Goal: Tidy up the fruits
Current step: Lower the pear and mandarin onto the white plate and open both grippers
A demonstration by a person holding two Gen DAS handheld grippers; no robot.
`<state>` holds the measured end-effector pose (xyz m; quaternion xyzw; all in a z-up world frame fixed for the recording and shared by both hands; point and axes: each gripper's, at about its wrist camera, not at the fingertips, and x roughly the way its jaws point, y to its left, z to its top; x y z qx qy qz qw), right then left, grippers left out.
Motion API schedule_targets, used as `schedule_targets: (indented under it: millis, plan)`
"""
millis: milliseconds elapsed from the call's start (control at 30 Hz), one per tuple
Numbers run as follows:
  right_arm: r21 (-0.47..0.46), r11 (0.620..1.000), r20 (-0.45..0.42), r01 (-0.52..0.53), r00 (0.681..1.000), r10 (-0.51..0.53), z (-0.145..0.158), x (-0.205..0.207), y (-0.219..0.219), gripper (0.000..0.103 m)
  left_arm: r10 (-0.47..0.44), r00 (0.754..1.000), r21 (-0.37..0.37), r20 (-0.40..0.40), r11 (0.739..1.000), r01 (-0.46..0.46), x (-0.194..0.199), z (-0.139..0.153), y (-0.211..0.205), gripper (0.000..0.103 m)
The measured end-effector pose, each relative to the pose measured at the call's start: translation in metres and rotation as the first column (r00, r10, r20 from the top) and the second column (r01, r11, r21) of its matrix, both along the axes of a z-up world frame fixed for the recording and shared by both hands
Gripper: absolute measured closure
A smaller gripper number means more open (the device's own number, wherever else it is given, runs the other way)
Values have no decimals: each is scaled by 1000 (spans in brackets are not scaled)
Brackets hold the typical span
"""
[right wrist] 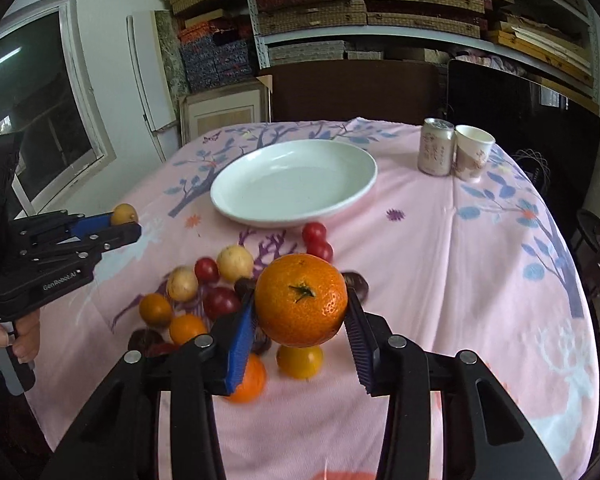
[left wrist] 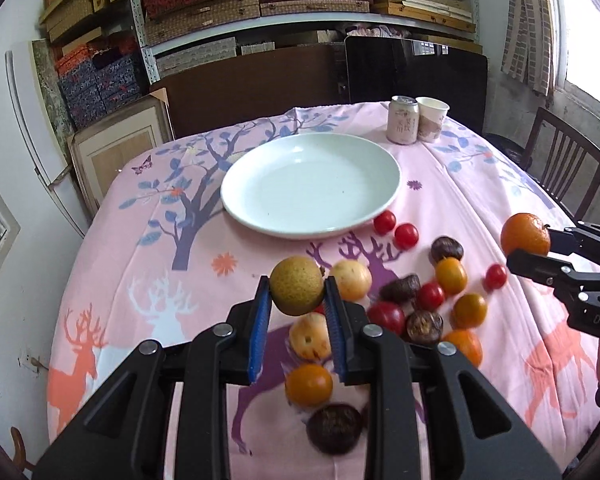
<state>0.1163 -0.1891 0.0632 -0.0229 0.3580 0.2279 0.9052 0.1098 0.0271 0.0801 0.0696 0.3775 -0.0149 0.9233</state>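
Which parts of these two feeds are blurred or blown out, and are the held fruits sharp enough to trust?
Left wrist: the pear in the left gripper is sharp, the loose fruit beneath it smears, and the window is blown out. Right wrist: the orange in the right gripper is crisp, fruit below blurs; both views bend at the edges.

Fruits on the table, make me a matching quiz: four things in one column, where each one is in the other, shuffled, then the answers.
1. Pear
2. Big orange
3. White plate
4. Drink can

A. Beside the paper cup
B. Between the right gripper pads
C. Bare, on the tablecloth
D. Between the left gripper pads

Pairs: 1-D, 2-B, 3-C, 4-A
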Motion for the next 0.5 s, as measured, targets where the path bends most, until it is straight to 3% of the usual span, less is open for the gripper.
schedule_targets:
  millis: [100,267,500]
  plan:
    - [19,1000,-6,24,1000,-23,-1,45,19,59,17,999,-11,-31,1000,-17,43,0,2,77]
    - [36,999,-69,34,997,-32,-16,107,46,59,29,990,-143,-138,989,-49,107,-22,14,77]
    - [9,1000,-168,29,985,-27,-43,150,75,59,51,975,-190,-217,977,-93,151,-56,20,77]
